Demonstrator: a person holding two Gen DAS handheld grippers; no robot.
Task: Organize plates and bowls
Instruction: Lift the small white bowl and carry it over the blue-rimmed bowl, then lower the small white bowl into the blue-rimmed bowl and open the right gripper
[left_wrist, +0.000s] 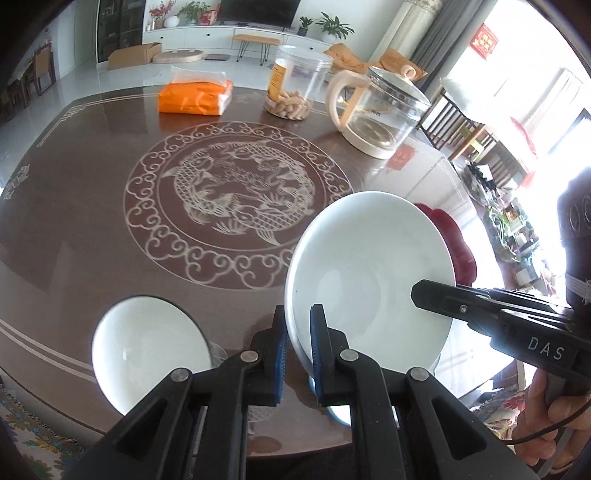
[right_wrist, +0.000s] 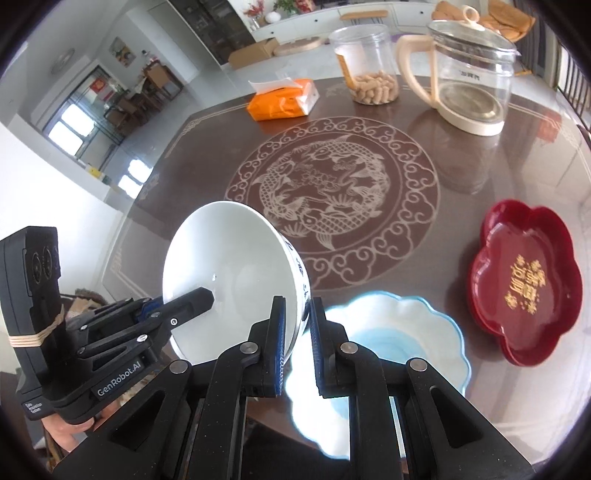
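A white bowl with blue marks on its outside is held tilted above the table's near edge. My left gripper is shut on its rim. My right gripper also has the rim between its fingers, closed on it from the opposite side. A second white bowl sits on the table at the left. A light blue scalloped plate lies under the held bowl. Red flower-shaped plates are stacked at the right.
The brown round table has a fish pattern in its middle. At the far side stand an orange tissue pack, a clear snack jar and a glass kettle.
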